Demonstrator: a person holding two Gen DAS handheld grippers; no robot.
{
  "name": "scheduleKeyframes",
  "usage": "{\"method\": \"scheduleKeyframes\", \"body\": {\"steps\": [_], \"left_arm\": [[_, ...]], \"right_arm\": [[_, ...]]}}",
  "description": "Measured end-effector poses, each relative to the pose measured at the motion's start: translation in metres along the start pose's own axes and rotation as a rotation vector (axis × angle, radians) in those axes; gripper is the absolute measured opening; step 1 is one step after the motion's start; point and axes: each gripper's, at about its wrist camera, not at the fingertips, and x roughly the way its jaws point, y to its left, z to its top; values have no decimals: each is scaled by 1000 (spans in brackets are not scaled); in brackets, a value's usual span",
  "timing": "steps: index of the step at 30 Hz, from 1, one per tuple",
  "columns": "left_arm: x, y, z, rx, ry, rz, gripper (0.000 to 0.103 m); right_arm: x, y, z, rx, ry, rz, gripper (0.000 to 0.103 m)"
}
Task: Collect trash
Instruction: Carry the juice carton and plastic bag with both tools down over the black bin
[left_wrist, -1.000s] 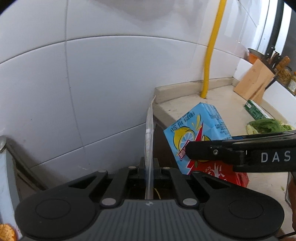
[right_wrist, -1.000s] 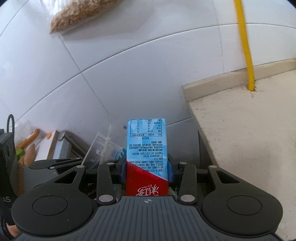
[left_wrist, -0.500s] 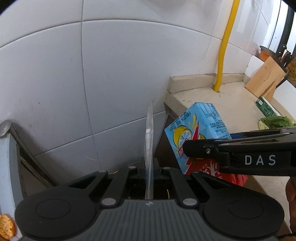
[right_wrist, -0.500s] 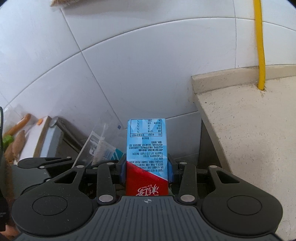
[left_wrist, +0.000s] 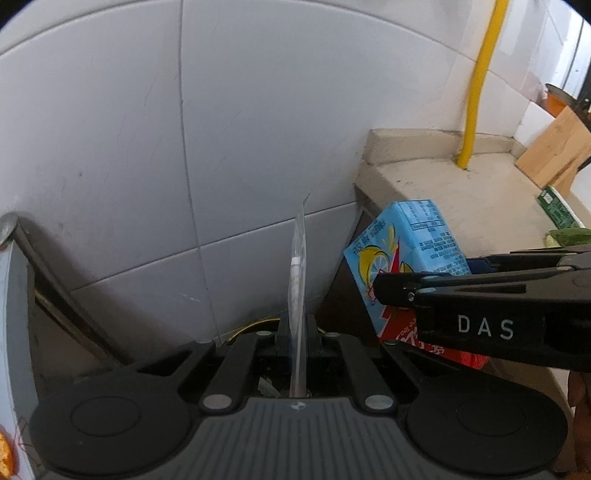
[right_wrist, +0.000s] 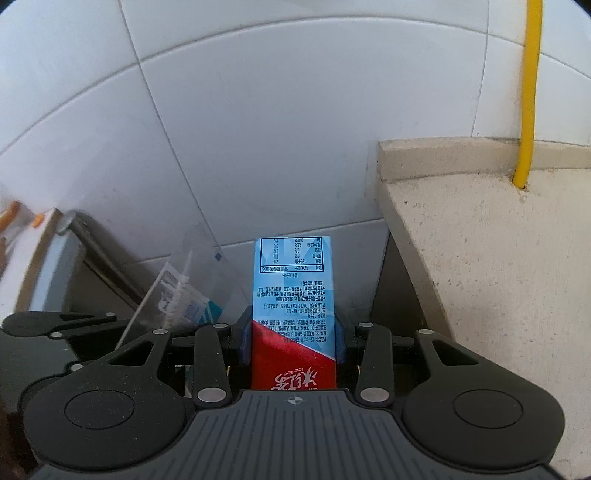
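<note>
Both grippers carry trash beside the tiled wall.

The left gripper (left_wrist: 297, 332) is clenched on a thin clear plastic wrapper (left_wrist: 298, 280) that stands up toward 12 o'clock. At its 3 o'clock, the right gripper (right_wrist: 293, 334) grasps a blue-and-red drink carton (right_wrist: 293, 295) between its blue pads, carton upright. The stone counter (right_wrist: 498, 240) lies at 2 o'clock, with a yellow pipe (right_wrist: 528, 92) rising from it along the white wall (right_wrist: 258, 110).

The carton (right_wrist: 293, 295) is light blue above and red below, with yellow lemon pictures and dark print. The wrapper (left_wrist: 297, 280) is clear. The pipe (right_wrist: 529, 92) is yellow, the wall (right_wrist: 258, 110) white-tiled, the bench (right_wrist: 498, 258) speckled beige.
</note>
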Motion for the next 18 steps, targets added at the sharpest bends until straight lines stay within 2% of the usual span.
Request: {"method": "scheduleKeyframes", "body": {"steps": [13,18], "left_arm": [[29,10,-4,-64,93,54,2],[39,12,-6,-81,132,65,2]], "right_arm": [[30,5,3,-48,50,-35,48],[42,3,3,-44,82,-16,48]]}}
